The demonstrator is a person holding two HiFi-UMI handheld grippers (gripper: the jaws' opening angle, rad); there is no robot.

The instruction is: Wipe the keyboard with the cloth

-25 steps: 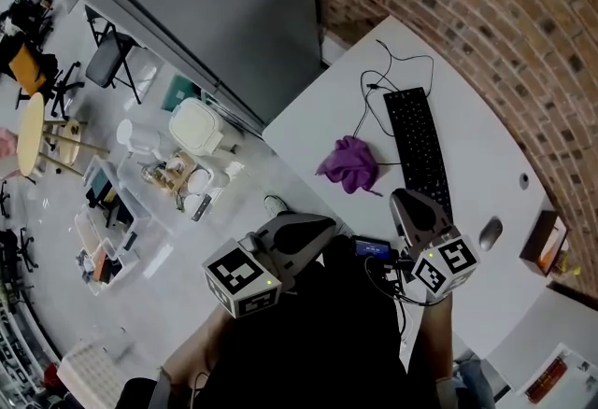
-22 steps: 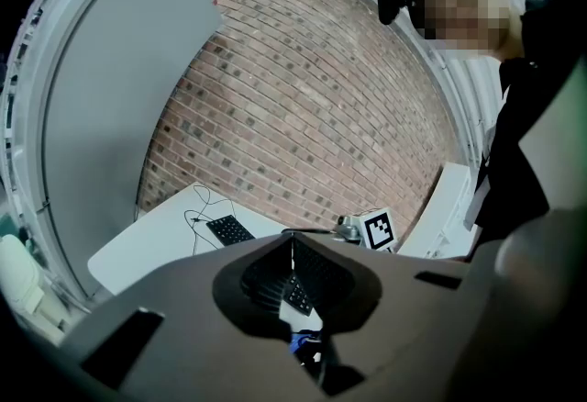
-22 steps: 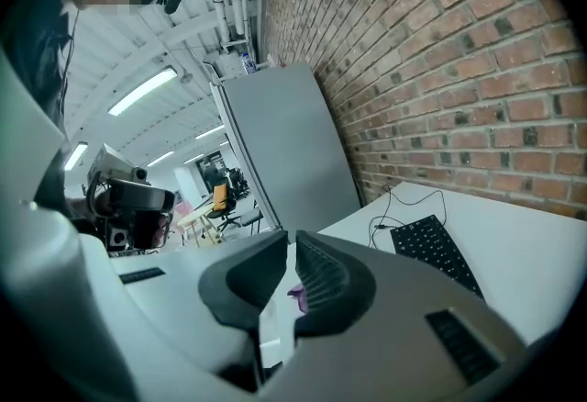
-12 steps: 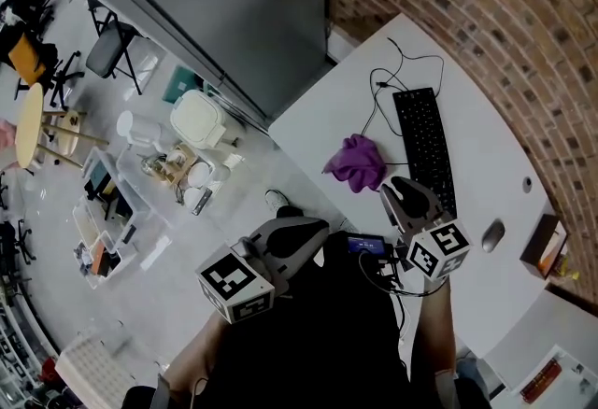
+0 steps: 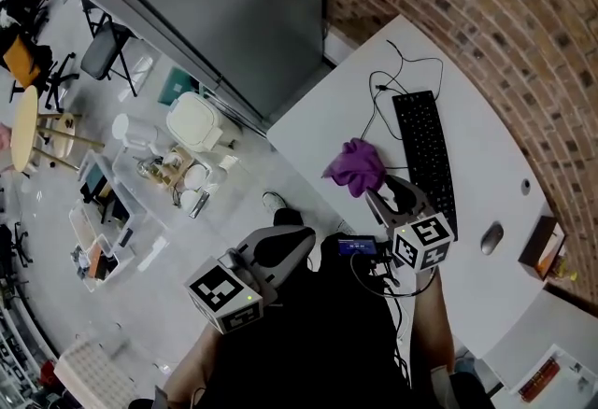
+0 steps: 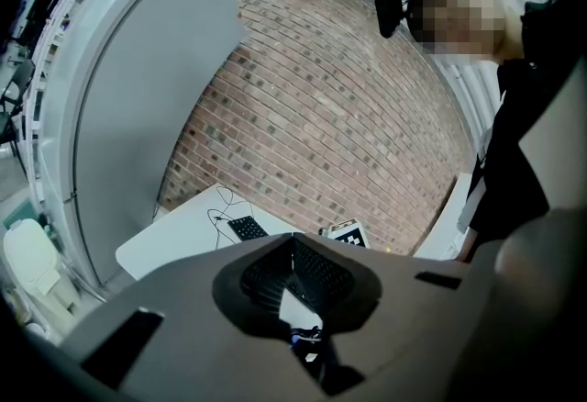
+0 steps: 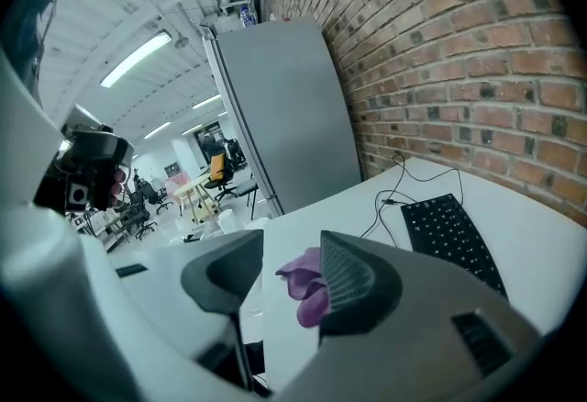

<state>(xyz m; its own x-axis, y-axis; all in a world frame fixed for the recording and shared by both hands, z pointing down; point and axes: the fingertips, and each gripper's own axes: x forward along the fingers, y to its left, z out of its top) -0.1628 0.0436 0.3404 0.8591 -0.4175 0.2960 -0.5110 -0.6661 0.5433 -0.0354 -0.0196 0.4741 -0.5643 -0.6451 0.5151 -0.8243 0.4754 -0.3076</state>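
A crumpled purple cloth [image 5: 356,166] lies on the white table [image 5: 308,132], just left of the black keyboard [image 5: 425,155]. My right gripper [image 5: 385,197] hovers right behind the cloth and points at it. Its jaws have just been opening and stand apart. In the right gripper view the cloth [image 7: 307,285] shows through the gap of the right gripper [image 7: 289,249], untouched, with the keyboard [image 7: 449,230] off to the right. My left gripper [image 5: 301,241] hangs off the table's near edge, its ribbed pads [image 6: 312,272] meeting at the tip, nothing held. The keyboard [image 6: 246,228] is small beyond the left gripper [image 6: 292,244].
A mouse [image 5: 490,236] lies right of the keyboard, whose cable [image 5: 392,71] loops toward the far end. A brick wall [image 5: 486,15] borders the table. A tall grey cabinet [image 5: 234,6] stands at the left. A box [image 5: 544,244] sits at the table's right edge. Floor clutter [image 5: 194,125] lies left.
The right gripper has come down and forward to the cloth, and its jaws have parted. The left gripper has drifted a little down and left in the head view.
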